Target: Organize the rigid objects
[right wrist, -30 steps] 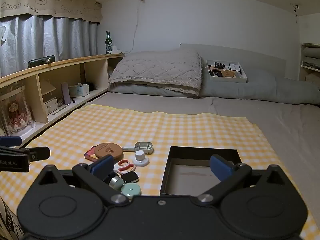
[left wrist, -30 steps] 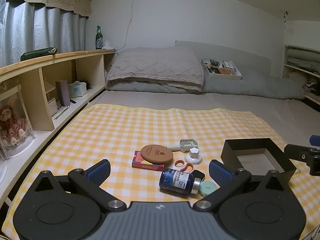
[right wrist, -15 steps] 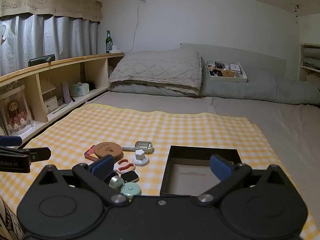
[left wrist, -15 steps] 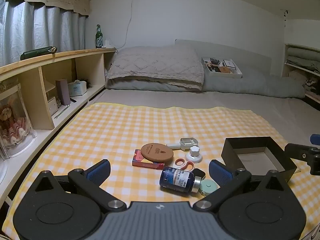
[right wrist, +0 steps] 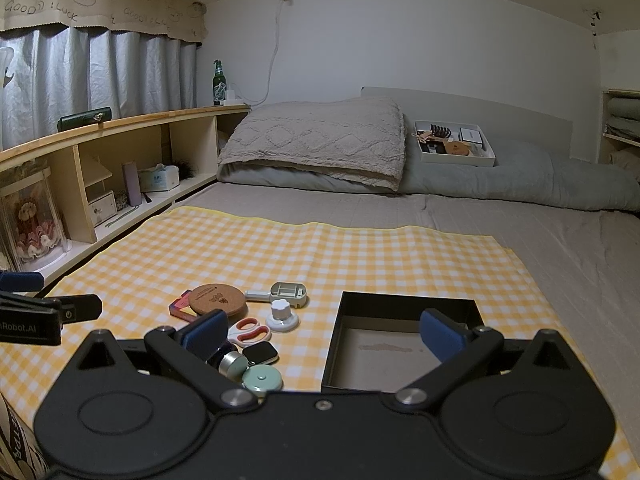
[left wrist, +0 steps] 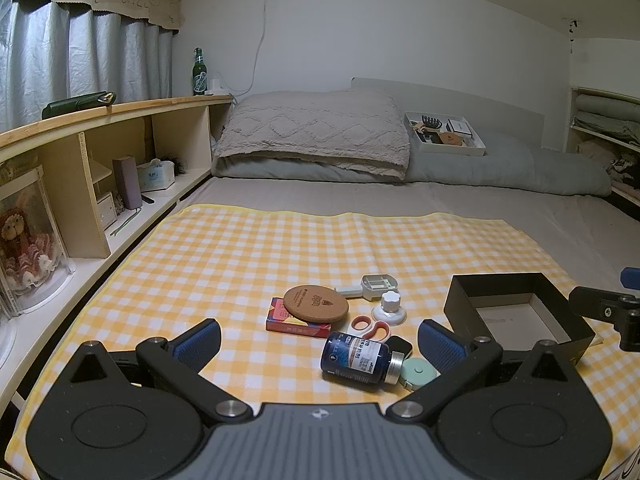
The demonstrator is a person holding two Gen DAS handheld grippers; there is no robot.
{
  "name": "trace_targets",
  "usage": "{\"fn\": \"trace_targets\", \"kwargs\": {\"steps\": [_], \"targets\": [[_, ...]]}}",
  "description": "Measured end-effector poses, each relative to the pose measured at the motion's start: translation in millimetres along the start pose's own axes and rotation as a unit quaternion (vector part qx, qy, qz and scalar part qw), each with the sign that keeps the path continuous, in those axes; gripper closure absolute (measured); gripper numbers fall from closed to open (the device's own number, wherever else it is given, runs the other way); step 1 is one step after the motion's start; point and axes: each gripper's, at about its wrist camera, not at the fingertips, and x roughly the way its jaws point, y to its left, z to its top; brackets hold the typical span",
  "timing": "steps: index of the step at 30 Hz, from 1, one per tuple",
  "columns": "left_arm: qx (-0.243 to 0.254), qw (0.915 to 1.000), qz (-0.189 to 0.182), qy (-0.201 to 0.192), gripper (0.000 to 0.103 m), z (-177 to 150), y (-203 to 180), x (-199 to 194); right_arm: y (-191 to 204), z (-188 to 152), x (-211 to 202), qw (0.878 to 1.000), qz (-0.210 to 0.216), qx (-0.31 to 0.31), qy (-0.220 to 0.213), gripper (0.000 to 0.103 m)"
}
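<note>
I hold my left gripper (left wrist: 319, 338) low over the near edge of the yellow checked cloth (left wrist: 224, 264), jaws spread wide with nothing between them; my right gripper (right wrist: 325, 334) hangs just as wide and empty above the near wall of the black box (right wrist: 404, 350). The small things lie in a tight cluster left of the box: a blue bottle (left wrist: 358, 362) on its side nearest me, its long axis running left to right with the silver cap pointing right toward the box, touching a mint round case (left wrist: 418, 373); behind it a black watch (right wrist: 261, 353), red scissors (right wrist: 250, 330), a white knob (right wrist: 282, 316), and farther off a cork coaster (left wrist: 316, 303) resting on a red card box (left wrist: 296, 324). I judge the bottle the risk: it may roll if I close across its round side, and crowding neighbours could get nudged or pinched along with it
</note>
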Motion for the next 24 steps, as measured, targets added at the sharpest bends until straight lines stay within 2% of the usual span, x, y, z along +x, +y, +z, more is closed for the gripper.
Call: {"fn": "trace_targets", "kwargs": {"steps": [24], "targets": [[0.000,1.0000,0.000,0.001,0.000,0.1,0.0,-0.1,1.3,-0.1,2.1,1.000,-0.001,-0.002,0.001,0.000]]}}
